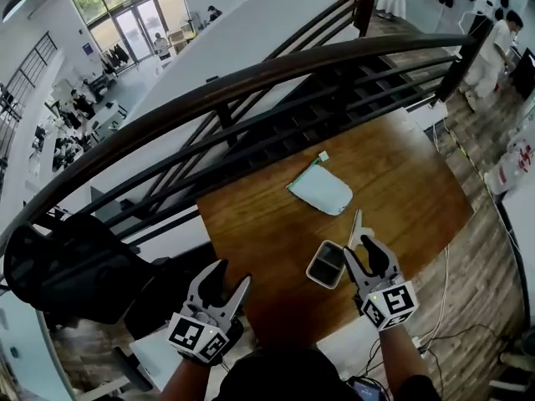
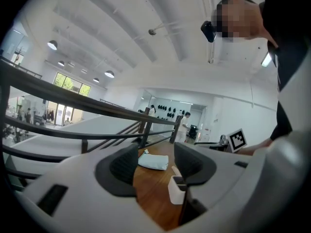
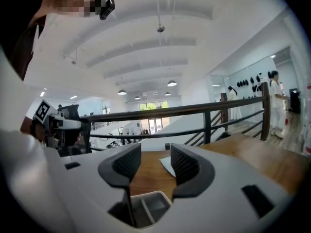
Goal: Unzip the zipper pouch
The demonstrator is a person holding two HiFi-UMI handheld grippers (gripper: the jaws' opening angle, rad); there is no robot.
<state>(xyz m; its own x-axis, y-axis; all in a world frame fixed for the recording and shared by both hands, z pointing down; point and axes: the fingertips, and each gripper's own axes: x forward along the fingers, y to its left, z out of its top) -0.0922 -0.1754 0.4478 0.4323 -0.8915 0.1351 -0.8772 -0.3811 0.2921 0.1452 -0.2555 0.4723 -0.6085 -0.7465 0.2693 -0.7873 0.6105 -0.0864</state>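
pouch [image 1: 321, 189] lies near the far edge of the table [image 1: 251, 241].

Head cam is looking steeply down at desk [image 1: 259, 224]; L tool [image 1: 234, 271] & R tool [image 1: 359, 249] cams are looking low across it; all sharing pouch [image 1: 322, 189].

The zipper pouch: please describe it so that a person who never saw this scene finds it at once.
Start at the brown wooden table beside the dark railing. Toward its far edge lies the pale mint-green fabric zipper pouch, flat. Unlike the small white rectangular box nearer the person, it is soft, rounded, with a small tab at one corner.
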